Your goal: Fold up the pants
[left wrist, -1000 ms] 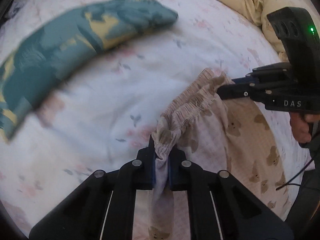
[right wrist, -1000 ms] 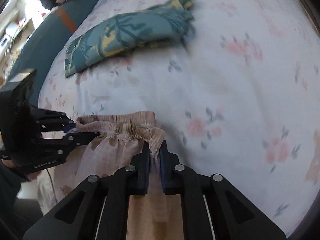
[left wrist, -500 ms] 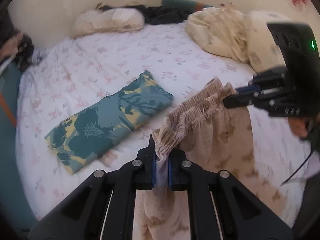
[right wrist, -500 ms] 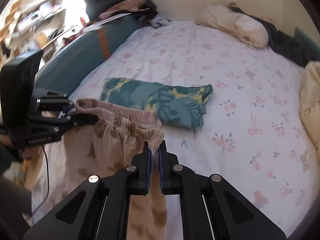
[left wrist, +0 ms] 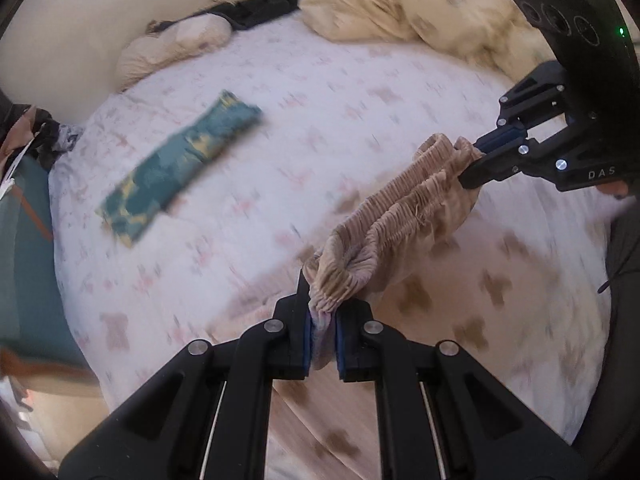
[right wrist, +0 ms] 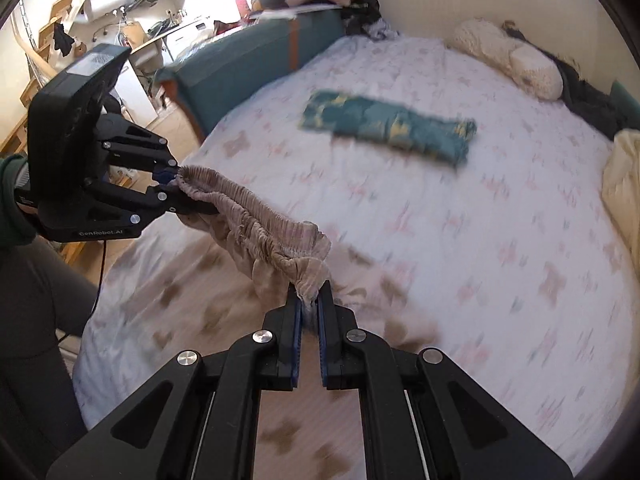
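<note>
Above the near edge of the bed point(left wrist: 360, 92), both grippers, left gripper point(left wrist: 322, 336) and right gripper point(right wrist: 309, 312), stay clamped on the pants point(left wrist: 400, 208) waistband, now lifted higher, ready for shaking out.

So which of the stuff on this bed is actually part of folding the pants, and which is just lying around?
Part of the job:
- beige bear-print pants, held up by the waistband
- left tongs, clamped on one end
- right tongs, clamped on the other end
- floral bedsheet

Just lying about:
- folded teal-and-yellow cloth
- cream pillow
- rumpled cream blanket
</note>
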Demonstrator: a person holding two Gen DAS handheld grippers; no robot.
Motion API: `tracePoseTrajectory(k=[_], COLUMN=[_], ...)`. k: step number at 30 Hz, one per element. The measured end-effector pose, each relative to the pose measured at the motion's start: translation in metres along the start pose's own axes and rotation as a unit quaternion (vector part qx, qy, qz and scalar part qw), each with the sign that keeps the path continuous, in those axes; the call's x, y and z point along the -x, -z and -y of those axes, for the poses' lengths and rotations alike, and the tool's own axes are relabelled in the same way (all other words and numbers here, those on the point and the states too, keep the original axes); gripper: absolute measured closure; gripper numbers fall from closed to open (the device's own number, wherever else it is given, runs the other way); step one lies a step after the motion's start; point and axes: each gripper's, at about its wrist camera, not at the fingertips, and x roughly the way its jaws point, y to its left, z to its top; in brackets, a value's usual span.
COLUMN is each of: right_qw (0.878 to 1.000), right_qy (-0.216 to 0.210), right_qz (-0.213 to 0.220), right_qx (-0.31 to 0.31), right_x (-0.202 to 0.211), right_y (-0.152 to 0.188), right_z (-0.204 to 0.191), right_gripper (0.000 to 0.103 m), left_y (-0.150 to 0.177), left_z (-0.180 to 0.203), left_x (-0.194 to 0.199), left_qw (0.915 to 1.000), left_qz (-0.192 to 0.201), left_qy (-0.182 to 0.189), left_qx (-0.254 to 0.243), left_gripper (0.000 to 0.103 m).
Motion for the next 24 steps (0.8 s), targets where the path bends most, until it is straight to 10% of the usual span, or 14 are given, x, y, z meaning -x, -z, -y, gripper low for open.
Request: tracePoseTrajectory(k=[14, 17, 24], right_qw=[0.993, 0.988, 0.99], right_qy=[-0.025, -0.023, -0.064], right_qz=[-0.101, -0.15, -0.113], right_qx=[-0.055, -0.038, -0.054], right_x=[-0.042, -0.053, -0.003], right_y=[0.118, 0.128, 0.115], right_z=[-0.062, -0.069, -0.065], right_gripper=[0.091, 0.087, 0.085], left_y=[0.084, 0.095, 0.093], left_z=[0.074, 0.082, 0.047], left_x=[-0.039, -0.044, -0.001], left_qw=[0.9869, 0.9805, 0.9773], left_qz=[-0.151, -0.19, -0.119], left_qy=[0.041, 0.039, 0.098], left_qx=[0.039, 0.033, 0.145], left_gripper=[0.091, 0.064, 0.053])
